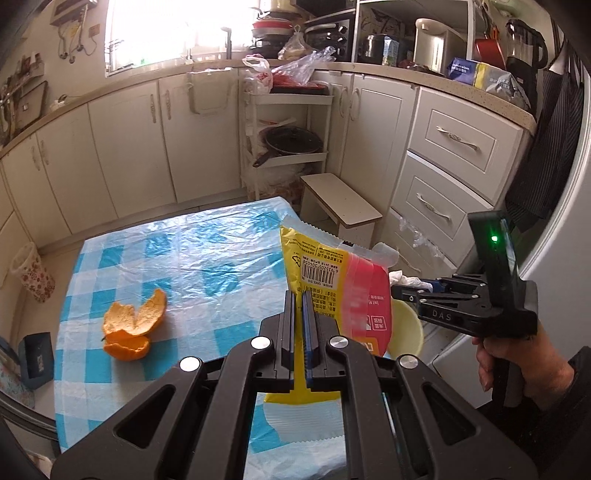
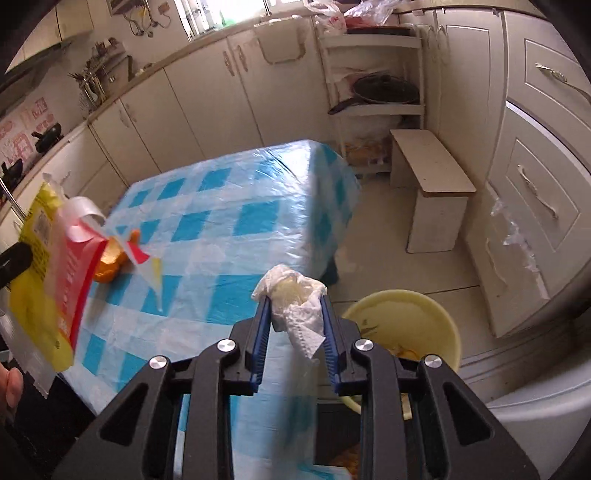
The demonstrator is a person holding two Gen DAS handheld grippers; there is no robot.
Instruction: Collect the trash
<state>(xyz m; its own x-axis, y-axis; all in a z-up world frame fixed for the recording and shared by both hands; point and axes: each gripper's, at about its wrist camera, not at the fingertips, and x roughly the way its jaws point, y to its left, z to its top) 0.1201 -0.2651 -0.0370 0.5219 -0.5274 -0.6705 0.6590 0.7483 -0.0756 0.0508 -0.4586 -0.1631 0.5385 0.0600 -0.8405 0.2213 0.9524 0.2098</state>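
Black linkages fill the bottom of both views, so start there: your left gripper [image 1: 298,306] is clamped on the wrapper [image 1: 332,280], a yellow and red snack bag with a barcode, held upright above the table's near right corner. Your right gripper [image 2: 295,314] is pinched on a crumpled white tissue [image 2: 295,295], blue pads pressing both sides of the wad, which hangs just past the table's edge and beside the bin [image 2: 424,314]. That pale yellow bin sits on the floor just off the table's right corner, with orange scraps showing inside.

On the table [image 1: 207,254] you've got a glossy blue-and-white checked plastic cloth, wrinkled and catching window glare. One piece of trash lies on it: the orange peel [image 1: 135,325], curled open, near the left side and well apart from both grippers.

Around you, it's a cramped kitchen. Cream cabinets [image 1: 129,147] run along the back wall under a speckled counter, with a bright window [image 1: 177,29] above. A white rack [image 1: 284,140] stands between the cabinets, holding a dark pan [image 1: 291,142], plastic bags piled on top. A low stool [image 1: 340,203] sits on the tiled floor beside the drawers [image 1: 450,166]. Your right hand [image 1: 517,365] shows at the left view's edge, gripping its handle.
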